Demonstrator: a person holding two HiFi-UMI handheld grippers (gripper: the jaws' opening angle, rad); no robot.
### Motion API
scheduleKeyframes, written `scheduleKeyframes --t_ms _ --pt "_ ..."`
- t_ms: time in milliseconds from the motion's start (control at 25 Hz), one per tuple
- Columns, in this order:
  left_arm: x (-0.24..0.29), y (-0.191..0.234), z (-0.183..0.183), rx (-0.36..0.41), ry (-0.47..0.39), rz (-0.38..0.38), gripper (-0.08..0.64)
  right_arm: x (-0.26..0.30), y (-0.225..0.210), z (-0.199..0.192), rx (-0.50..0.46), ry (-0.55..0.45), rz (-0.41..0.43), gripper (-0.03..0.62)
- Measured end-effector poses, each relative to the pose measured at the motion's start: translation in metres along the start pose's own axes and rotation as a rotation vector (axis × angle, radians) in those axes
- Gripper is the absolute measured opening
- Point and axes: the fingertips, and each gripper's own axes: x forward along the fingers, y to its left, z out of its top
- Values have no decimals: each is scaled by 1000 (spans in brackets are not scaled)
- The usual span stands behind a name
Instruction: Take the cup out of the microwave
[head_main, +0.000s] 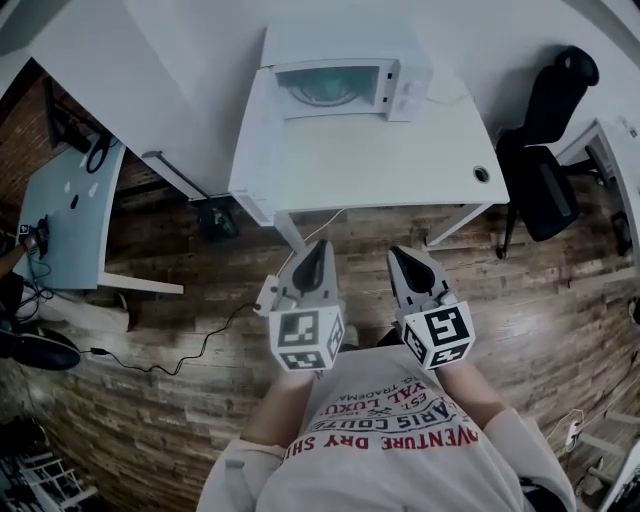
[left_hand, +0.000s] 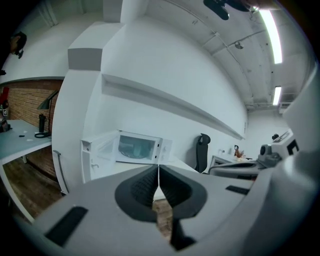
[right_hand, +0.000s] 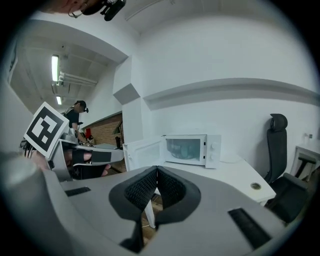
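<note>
At 12 o'clock the microwave (head_main: 340, 85) stands open; left gripper (head_main: 320, 247) and right gripper (head_main: 396, 254), fingers closed and empty, should open before reaching in.

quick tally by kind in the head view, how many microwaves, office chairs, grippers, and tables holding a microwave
microwave: 1
black office chair: 1
grippers: 2, the left gripper and the right gripper
white table under the microwave: 1
total: 5
</note>
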Motion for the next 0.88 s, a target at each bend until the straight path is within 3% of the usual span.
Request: scheduleKeyframes --t_ms 320,520,880 --pt "48 16 -8 -8 44 21 8 47 -29 -5 19 27 19 12" --pt "86 24 10 43 9 77 8 94 -62 13 9 2 65 12" --pt "182 43 45 -3 -11 193 8 174 -133 48 -33 -4 183 12"
